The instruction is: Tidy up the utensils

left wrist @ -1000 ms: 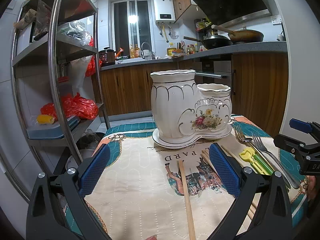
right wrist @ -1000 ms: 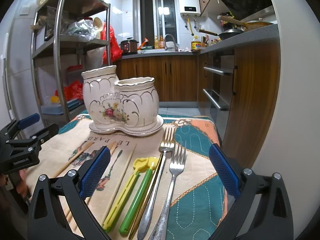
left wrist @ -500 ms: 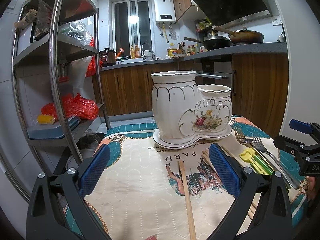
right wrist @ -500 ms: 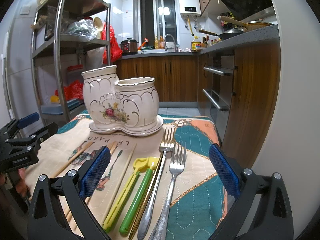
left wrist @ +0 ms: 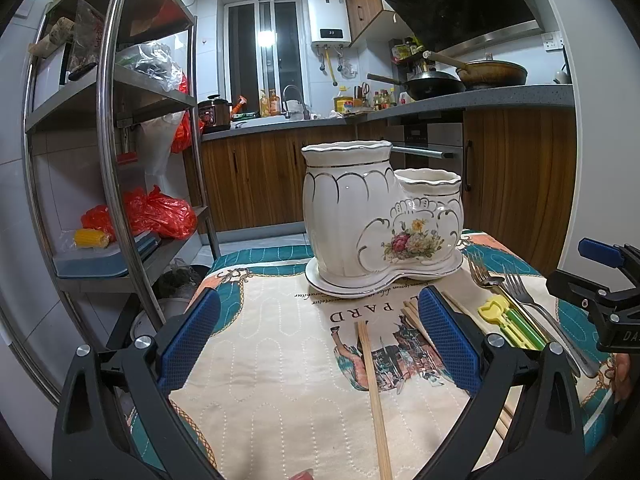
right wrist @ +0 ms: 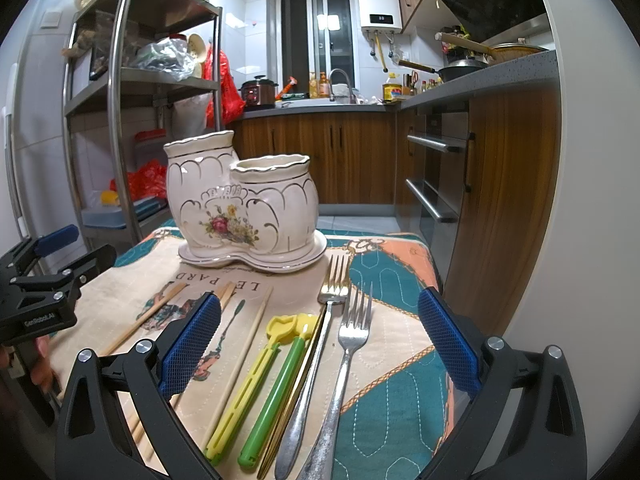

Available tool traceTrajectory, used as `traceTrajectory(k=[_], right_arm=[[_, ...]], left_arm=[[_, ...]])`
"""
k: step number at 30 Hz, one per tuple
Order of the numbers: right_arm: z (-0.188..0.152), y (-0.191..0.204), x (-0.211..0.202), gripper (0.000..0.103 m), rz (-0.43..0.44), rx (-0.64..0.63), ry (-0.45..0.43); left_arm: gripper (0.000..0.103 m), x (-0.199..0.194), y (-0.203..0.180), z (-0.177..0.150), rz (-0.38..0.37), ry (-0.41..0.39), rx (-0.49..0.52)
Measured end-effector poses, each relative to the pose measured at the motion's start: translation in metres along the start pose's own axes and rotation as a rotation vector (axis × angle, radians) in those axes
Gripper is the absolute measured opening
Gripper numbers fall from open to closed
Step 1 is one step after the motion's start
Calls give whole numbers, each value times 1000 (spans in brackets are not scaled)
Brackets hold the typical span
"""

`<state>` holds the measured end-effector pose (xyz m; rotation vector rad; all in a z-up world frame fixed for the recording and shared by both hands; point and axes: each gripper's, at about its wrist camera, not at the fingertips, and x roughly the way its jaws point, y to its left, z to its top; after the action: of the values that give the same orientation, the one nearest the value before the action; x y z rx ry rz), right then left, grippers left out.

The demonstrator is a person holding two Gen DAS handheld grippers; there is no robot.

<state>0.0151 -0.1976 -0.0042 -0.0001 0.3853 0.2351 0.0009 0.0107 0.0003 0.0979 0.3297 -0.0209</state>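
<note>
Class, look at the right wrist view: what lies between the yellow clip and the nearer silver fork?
In the right wrist view, between the yellow clip and the nearer silver fork lie a green clip, a gold-coloured utensil and a second fork.

A small kitchen is seen, walled in white tile. A steel shelving rack (left wrist: 108,128) is stood at the left, loaded with red plastic bags (left wrist: 160,214). Wood-fronted cabinets (right wrist: 332,160) are set under a grey worktop (left wrist: 480,98). A dark window (left wrist: 264,60) is placed at the back beside a white water heater (right wrist: 379,10). A black range hood (left wrist: 456,0) is mounted above two pans.
</note>
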Motion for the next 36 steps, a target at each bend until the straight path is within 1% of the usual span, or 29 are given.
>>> traceTrajectory(k=[29,36], right_arm=[[0,0,0,98,-1,-3,-1],[-1,1,0,98,-3,-3,-1]], left_arm=[[98,-1,0,1,1,-5,-2],[98,1,-2,2,-13,5,0]])
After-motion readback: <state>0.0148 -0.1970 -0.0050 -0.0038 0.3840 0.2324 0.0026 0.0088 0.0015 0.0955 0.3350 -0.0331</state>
